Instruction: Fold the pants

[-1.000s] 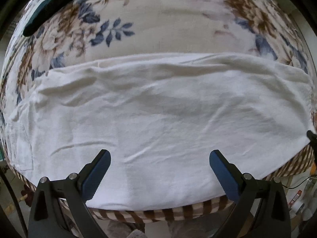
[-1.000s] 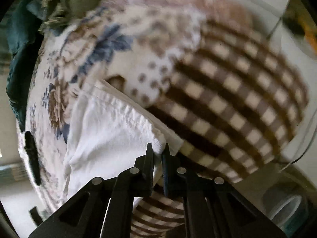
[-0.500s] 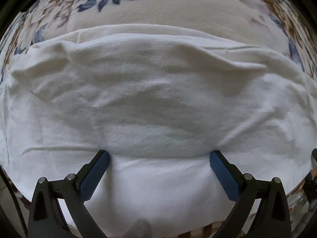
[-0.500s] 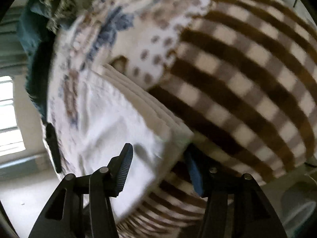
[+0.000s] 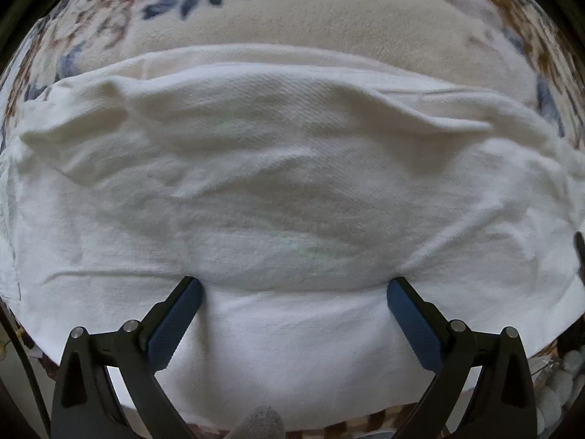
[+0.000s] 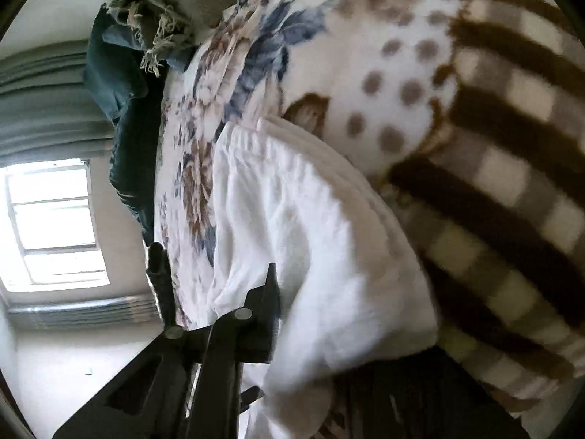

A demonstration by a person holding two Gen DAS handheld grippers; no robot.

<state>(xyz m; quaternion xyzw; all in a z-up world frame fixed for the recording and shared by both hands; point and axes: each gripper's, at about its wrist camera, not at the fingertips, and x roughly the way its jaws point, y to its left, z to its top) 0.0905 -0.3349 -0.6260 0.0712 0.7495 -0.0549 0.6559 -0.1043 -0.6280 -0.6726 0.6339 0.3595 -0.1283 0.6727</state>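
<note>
With the left tongs gaping wide over the folded white twill pants and the right tongs, having just been closing, pinched on an edge layer, a thin grip risks dragging the stack askew.

Right gripper far finger hidden behind pants; blanket blurred.

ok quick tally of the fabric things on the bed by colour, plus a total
white pants: 1
floral and checked bed cover: 1
dark teal cloth: 1
grey-green fringed cloth: 1
total: 4
</note>
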